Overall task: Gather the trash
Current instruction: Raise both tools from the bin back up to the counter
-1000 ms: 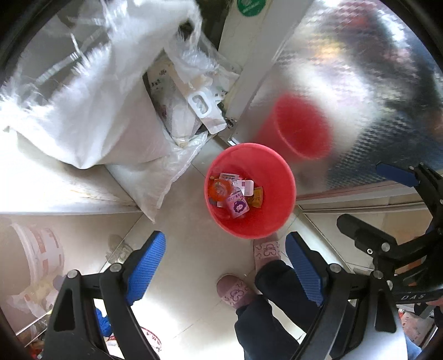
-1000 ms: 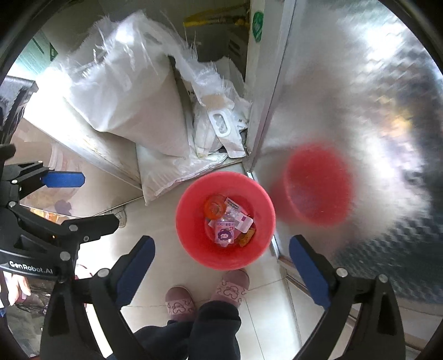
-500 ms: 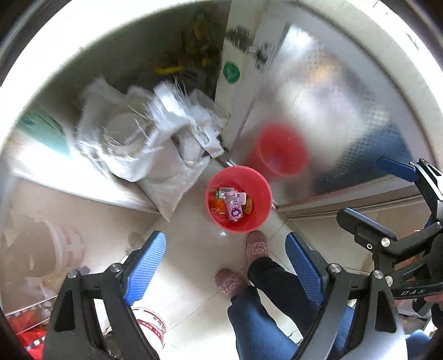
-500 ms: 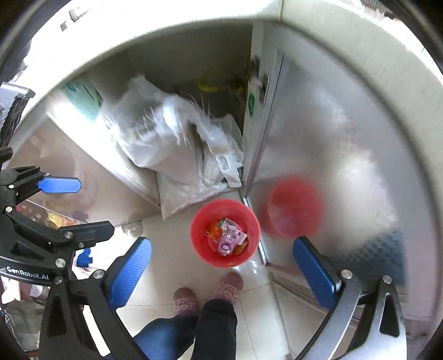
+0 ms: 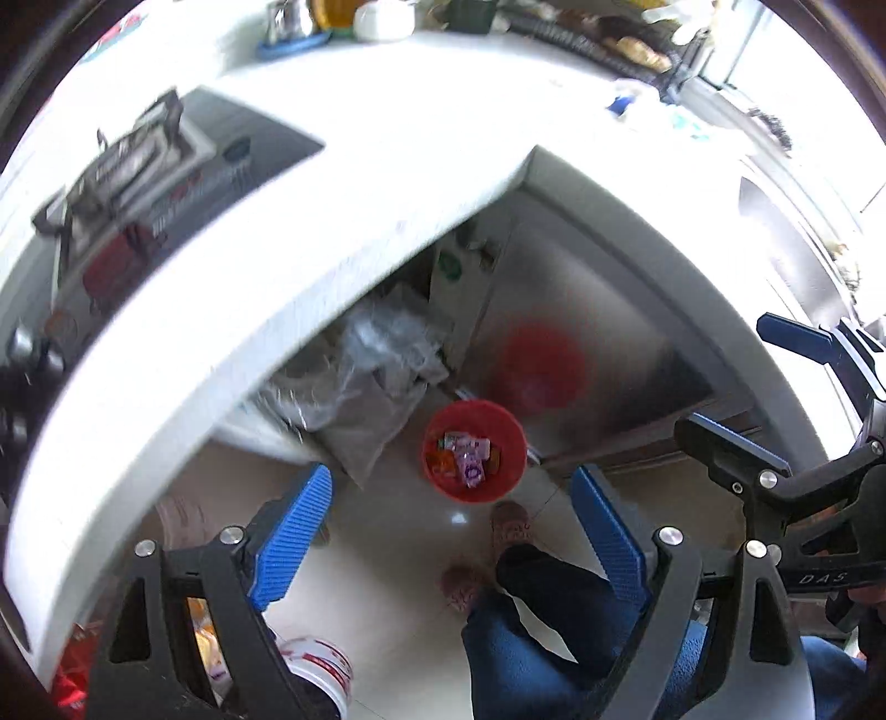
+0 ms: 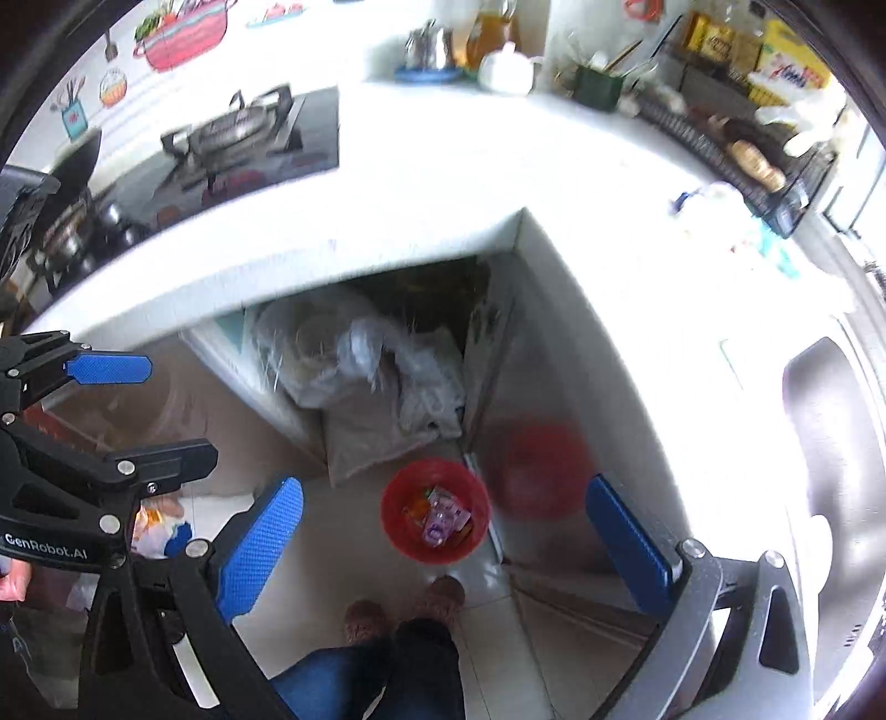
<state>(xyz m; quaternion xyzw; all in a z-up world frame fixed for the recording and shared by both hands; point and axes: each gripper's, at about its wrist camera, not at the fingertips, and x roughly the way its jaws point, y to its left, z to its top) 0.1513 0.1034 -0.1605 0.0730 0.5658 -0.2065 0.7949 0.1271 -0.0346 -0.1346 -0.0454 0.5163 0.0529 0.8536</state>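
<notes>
Both mine empty: left gripper (image 5: 451, 545) and right gripper (image 6: 443, 545) jaws apart, high above red bin (image 5: 474, 450). Wrappers (image 5: 465, 455) sit inside the bin, by my slippers (image 6: 404, 606). Drop step looks done; next, find remaining trash on counter (image 6: 443, 183) above the bin.

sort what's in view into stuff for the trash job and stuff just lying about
For the job:
- round red plastic bin on the floor
- colourful wrappers inside it
- left gripper, open, empty
- right gripper, open, empty

Lying about:
- crumpled clear plastic sacks under the counter
- black gas hob
- steel kettle
- white paint bucket
</notes>
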